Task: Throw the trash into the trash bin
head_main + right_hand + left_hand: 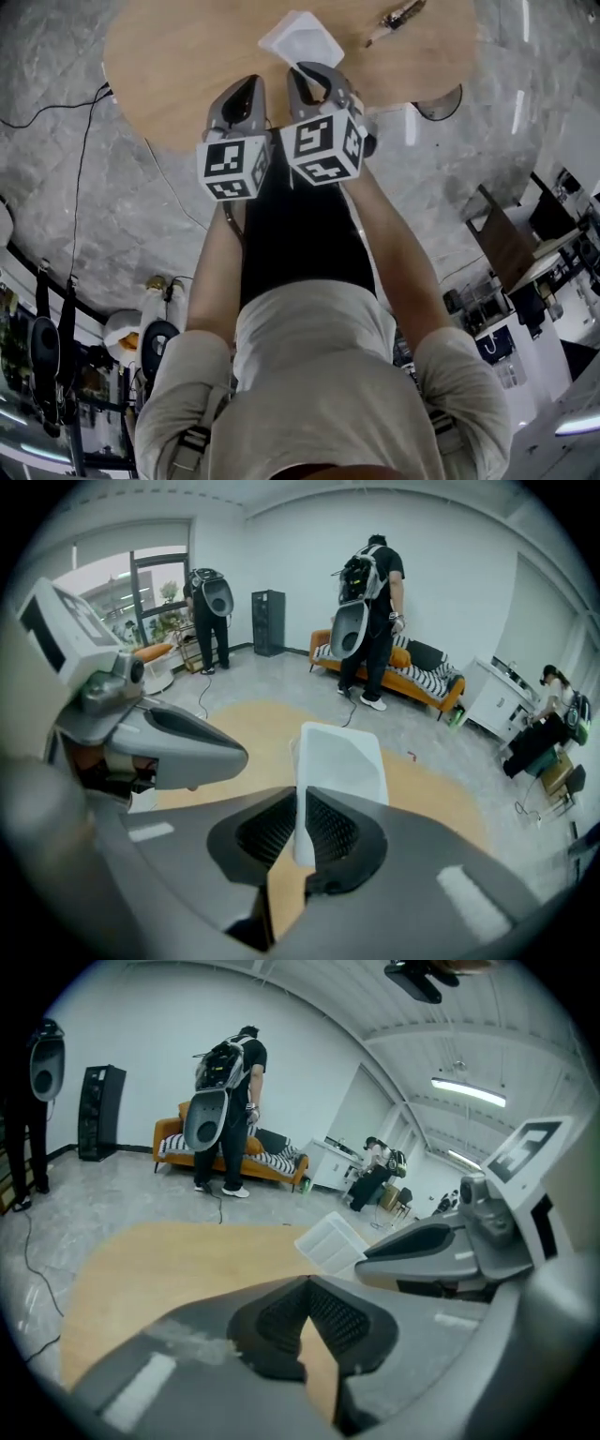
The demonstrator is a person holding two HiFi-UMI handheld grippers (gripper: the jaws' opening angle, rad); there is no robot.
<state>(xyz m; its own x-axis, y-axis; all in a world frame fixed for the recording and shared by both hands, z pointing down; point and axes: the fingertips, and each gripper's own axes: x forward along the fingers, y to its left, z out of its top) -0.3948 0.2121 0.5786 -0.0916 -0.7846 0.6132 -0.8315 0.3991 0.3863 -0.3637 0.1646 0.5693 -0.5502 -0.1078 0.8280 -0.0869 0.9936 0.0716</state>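
A white plastic tray is lifted above the round wooden table. My right gripper is shut on its near rim. In the right gripper view the tray stands out beyond the pads, with its edge pinched at the right gripper. My left gripper hangs beside it on the left, shut, with nothing between its pads. The left gripper has its tips touching over the tabletop, and the tray shows to its right. No trash bin can be made out.
A small dark, stick-like piece of litter lies at the table's far right. Cables run over the grey floor. Two people with backpacks stand near an orange sofa; a black speaker is by the wall.
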